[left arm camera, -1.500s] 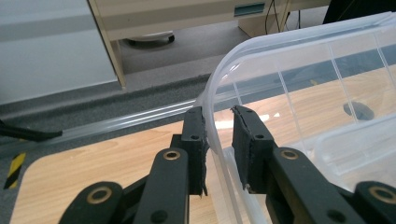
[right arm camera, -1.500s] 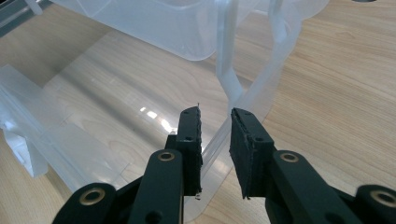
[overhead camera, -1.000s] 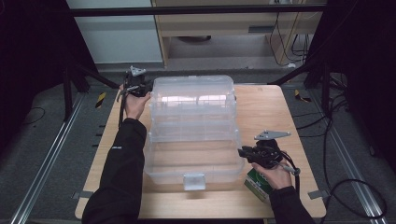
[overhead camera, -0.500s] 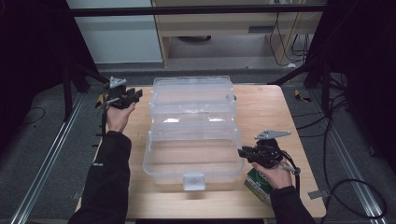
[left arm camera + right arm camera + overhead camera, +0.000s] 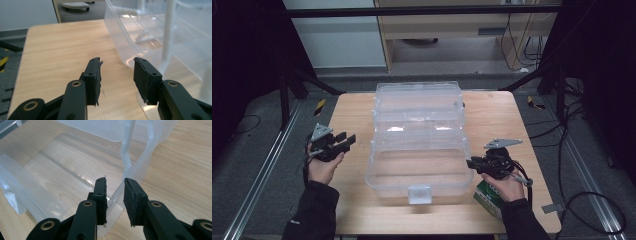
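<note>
Clear plastic tiered storage box (image 5: 418, 145) sits open at the middle of the light wooden table (image 5: 492, 112), its upper trays stepped back toward the far edge and the deep lower bin nearest the person, a white latch (image 5: 419, 194) on the near wall.

Left gripper (image 5: 346, 141) is held off the box's left side, above bare tabletop, apart from the box wall. In the left gripper view its jaws have just been opening and stand parted with nothing between them; the box's clear curved wall (image 5: 130, 47) runs just beyond the right jaw, and whether that jaw touches it I cannot tell.

Right gripper (image 5: 472, 163) is at the near right corner of the lower bin. In the right gripper view the jaws straddle the bin's clear rim (image 5: 115, 195): the rim runs between the two pads with a narrow gap showing. Whether the pads press on it cannot be told.

Green and white carton (image 5: 487, 197) lies on the table under the right hand (image 5: 507, 185), near the table's front right.
</note>
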Tool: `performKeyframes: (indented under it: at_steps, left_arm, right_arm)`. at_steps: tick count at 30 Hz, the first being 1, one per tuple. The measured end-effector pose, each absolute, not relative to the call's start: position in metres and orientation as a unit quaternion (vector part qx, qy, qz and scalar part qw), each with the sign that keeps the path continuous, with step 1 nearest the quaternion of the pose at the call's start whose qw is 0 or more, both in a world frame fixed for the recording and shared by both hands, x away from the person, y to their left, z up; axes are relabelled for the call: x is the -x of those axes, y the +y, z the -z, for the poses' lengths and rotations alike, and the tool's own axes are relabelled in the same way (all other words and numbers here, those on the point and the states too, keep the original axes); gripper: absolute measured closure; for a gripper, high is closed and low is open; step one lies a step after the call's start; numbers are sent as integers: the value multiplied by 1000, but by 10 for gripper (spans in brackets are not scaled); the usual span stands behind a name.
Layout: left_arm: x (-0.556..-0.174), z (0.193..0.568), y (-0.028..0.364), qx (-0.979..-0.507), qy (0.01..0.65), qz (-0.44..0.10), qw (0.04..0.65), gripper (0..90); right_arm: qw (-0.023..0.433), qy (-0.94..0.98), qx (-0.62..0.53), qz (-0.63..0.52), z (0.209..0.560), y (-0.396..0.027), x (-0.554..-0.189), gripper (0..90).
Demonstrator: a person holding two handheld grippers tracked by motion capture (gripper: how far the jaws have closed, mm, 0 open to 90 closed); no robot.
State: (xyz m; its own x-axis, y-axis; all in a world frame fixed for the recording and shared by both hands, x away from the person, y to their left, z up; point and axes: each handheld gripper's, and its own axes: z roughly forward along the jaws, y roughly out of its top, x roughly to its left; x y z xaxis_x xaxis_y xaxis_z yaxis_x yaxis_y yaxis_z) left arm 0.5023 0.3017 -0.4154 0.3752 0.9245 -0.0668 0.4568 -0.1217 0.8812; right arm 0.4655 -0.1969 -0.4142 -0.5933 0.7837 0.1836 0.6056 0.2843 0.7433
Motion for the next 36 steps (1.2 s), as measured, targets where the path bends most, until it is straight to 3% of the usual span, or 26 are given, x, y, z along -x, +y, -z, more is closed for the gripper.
performKeyframes:
  at_steps: [8,15,26,31,36]
  left_arm:
    - [-483,426,304,-701,493,-267,442,470]
    - [-468,437,302,-714,468,-253,456,437]
    - [-458,420,274,-763,390,-224,465,458]
    - [-457,420,263,-777,382,-218,450,478]
    - [-460,425,259,-785,394,-212,428,497]
  right_arm:
    - [118,795,-434,-408,415,-196,-465,710]
    - [125,798,-437,-397,413,-195,-466,644]
    - [134,783,-439,-419,395,-215,-456,522]
    - [144,785,-445,-407,386,-227,-450,466]
    - [158,790,-444,-392,376,-237,-438,355]
